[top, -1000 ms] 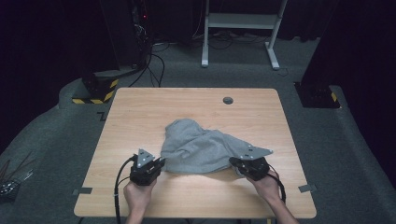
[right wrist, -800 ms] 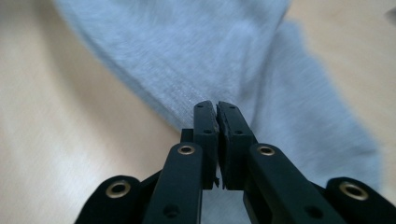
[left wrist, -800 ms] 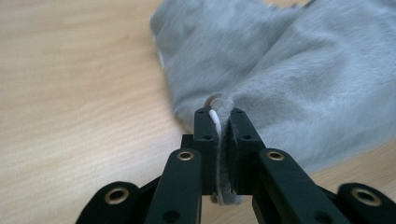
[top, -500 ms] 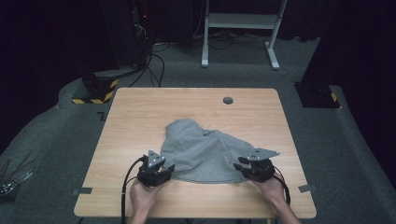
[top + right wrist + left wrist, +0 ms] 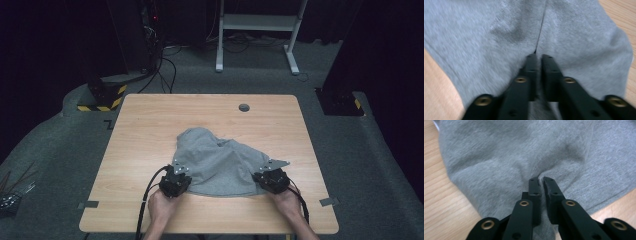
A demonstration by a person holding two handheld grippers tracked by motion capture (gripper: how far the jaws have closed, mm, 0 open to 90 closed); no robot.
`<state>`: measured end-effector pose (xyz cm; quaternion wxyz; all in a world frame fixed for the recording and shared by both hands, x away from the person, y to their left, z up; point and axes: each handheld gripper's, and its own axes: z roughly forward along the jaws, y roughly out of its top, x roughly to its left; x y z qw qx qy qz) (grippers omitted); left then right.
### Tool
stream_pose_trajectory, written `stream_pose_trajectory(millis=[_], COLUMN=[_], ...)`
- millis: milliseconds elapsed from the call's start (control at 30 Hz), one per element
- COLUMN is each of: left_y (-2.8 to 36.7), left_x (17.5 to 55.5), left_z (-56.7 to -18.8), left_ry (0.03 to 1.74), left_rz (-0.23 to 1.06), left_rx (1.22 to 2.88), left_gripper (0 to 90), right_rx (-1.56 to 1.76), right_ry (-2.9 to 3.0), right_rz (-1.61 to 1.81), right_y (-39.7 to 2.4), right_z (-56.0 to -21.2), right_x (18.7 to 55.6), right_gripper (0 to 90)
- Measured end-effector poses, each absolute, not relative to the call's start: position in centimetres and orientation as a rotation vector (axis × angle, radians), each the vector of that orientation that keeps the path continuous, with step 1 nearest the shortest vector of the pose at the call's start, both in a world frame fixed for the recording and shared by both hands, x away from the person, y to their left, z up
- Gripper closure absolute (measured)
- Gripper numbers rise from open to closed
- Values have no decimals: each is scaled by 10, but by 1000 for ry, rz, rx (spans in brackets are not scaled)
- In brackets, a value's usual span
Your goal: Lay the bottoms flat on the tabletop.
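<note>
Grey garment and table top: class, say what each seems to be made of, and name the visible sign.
Grey garment: probably a soft knit jersey, matte; fine ribbed weave and limp folds where the left gripper and right gripper pinch it. Table top: light wood or wood-look laminate, smooth; pale grain lines, too uniform to tell which.

high view: fixed above the near edge of the table [image 5: 150,120], facing forward and down, far enough off to take in the whole tabletop, the floor around it and a white frame [image 5: 260,22] at the back. left gripper view: riding on the left gripper [image 5: 541,180], looking along its jaws from very close at the grey cloth [image 5: 499,152], wood at both sides. right gripper view: riding on the right gripper [image 5: 537,56], equally close, somewhat blurred, aimed at the same cloth. shared by all three: the cloth and the tabletop; seen from above, left gripper at the cloth's near left corner, right gripper at its near right.
</note>
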<state>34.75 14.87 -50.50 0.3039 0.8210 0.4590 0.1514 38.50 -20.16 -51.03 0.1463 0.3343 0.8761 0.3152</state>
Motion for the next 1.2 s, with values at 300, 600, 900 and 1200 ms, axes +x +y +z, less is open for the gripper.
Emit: stream_pose_trajectory(millis=[300, 600, 900, 1200], left_y=[185, 165, 152, 169], left_x=[323, 334, 362, 346], left_z=[-493, -483, -500, -520], left_ry=[1255, 1226, 1293, 1305], left_rz=[362, 478, 524, 547], left_rx=[2157, 2109, 2078, 2018], left_gripper=[861, 574, 495, 495], right_rx=[984, 966, 1073, 1110], right_ry=[2435, 2435, 2384, 2432], right_rz=[982, 1080, 973, 902], right_y=[-240, -224, -175, -165], right_z=[-491, -480, -489, -507], right_x=[362, 375, 444, 463], right_gripper=[877, 710, 598, 812])
